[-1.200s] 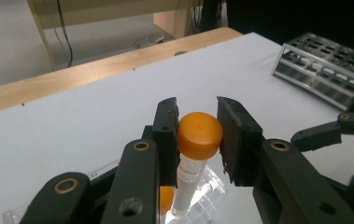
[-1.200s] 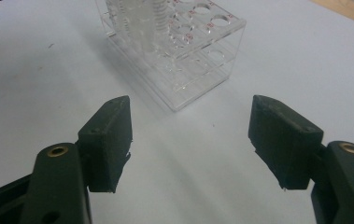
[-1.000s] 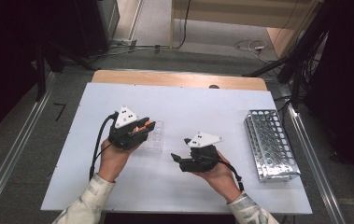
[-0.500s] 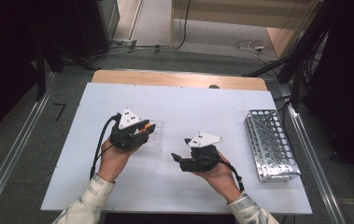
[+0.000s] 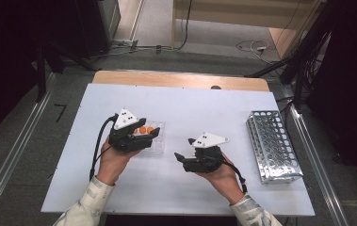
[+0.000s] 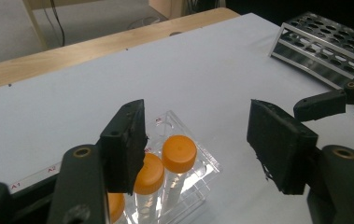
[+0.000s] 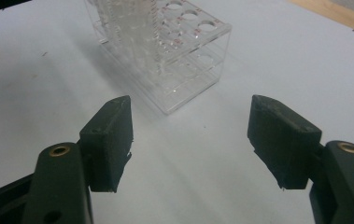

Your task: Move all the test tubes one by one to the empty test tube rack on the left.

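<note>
Two racks stand on the white bench (image 5: 204, 108): a clear plastic rack (image 5: 153, 137) under the left tool (image 6: 198, 140), and a metal rack (image 5: 272, 146) well apart near the bench's right edge. The clear rack holds orange-capped tubes (image 6: 179, 153); three caps show in the left gripper view, standing upright just below and between the left tool's black pads. Those pads stand apart with nothing pressed between them; they have just been opening, where a second ago they were together. The right tool (image 7: 191, 135) rests low over bare bench, its pads spread wide and empty, aimed at the clear rack, which is near but not touching. Nothing lies between the right tool and that rack. Both hands sit where they were a second ago, and both racks are unmoved.
</note>
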{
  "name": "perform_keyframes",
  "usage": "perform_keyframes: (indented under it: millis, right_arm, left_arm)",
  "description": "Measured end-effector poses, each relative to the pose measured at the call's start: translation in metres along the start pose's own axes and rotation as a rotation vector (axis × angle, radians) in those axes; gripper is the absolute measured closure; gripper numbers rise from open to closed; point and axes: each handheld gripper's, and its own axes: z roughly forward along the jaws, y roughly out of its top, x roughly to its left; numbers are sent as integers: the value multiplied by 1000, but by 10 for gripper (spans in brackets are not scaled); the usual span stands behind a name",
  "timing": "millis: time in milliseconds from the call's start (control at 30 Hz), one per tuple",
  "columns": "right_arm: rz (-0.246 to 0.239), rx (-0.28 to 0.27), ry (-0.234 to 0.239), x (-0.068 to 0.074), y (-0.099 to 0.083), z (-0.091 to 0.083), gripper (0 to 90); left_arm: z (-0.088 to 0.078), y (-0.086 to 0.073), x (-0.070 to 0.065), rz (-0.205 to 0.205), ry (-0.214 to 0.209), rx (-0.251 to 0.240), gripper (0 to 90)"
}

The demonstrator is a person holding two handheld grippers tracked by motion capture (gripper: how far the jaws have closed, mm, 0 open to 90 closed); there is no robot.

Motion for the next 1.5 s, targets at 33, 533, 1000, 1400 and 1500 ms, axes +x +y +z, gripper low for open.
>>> perform_keyframes:
  millis: [33, 533, 1000, 1400, 1500]
  right_arm:
    - [8, -4, -7, -2, 0, -2, 295]
    - [118, -56, -90, -38, -17, -33, 280]
    - [154, -78, -137, -54, -30, -52, 274]
    - [169, -79, -151, -62, -41, -65, 251]
    - [169, -79, -156, -63, -42, -68, 247]
  left_arm:
    - [-1, 0, -1, 0, 1, -4, 342]
    - [-20, -15, -12, 6, 16, -40, 220]
    - [-25, -29, -12, -43, 79, -65, 185]
    - [-34, -36, -12, -51, 116, -74, 150]
    - [-37, -39, -10, -59, 127, -79, 150]
